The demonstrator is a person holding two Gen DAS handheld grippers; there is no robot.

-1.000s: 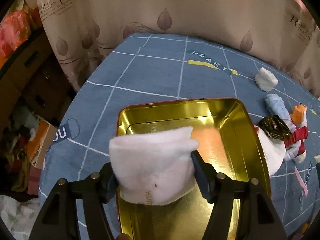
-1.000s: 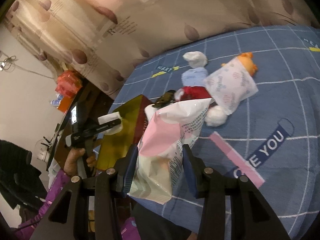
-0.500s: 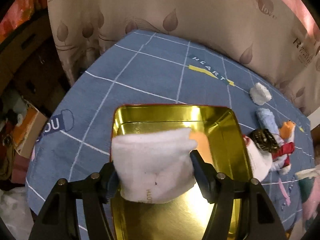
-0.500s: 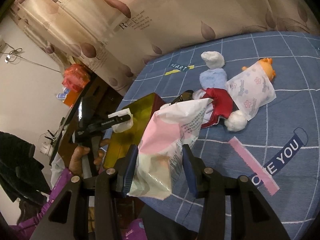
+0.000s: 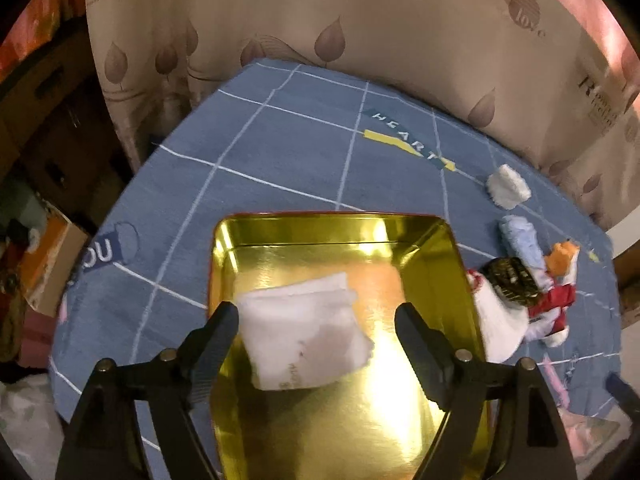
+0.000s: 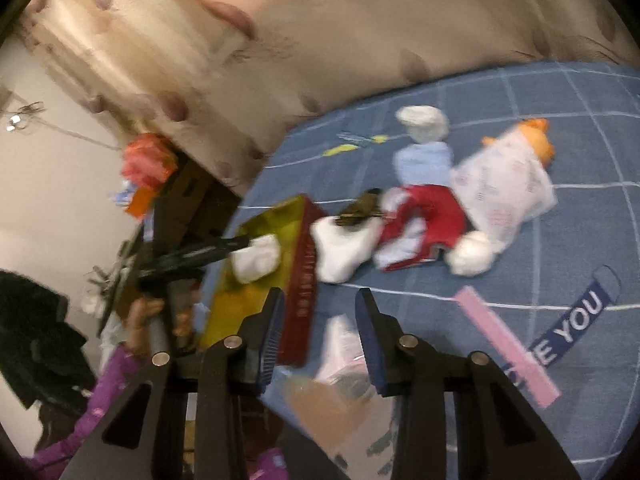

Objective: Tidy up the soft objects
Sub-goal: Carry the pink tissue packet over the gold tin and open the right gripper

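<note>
A folded white cloth (image 5: 304,336) lies loose in the gold tin (image 5: 332,216), tilted and blurred. My left gripper (image 5: 316,312) hangs over it with its jaws opening wide; the pads stand clear of the cloth on both sides. From the right wrist view the left gripper (image 6: 240,244) shows over the tin's red wall (image 6: 302,280), with the white cloth (image 6: 256,258) just under its tips. My right gripper (image 6: 320,296) has its jaws closing and nothing pressed between the pads. The pink and white packet (image 6: 340,356) is blurred below the fingers, by the table's near edge.
To the right of the tin lies a pile: a white fluffy ball (image 5: 508,188), a light blue cloth (image 5: 520,240), a dark gold object (image 5: 512,282), a red and white hat (image 6: 428,216) and a floral packet (image 6: 504,184). A curtain backs the blue table. Boxes stand left.
The left jaws spread and let go of the white cloth, which dropped into the tin. The pink and white packet left the right jaws and now sits lower, blurred.
</note>
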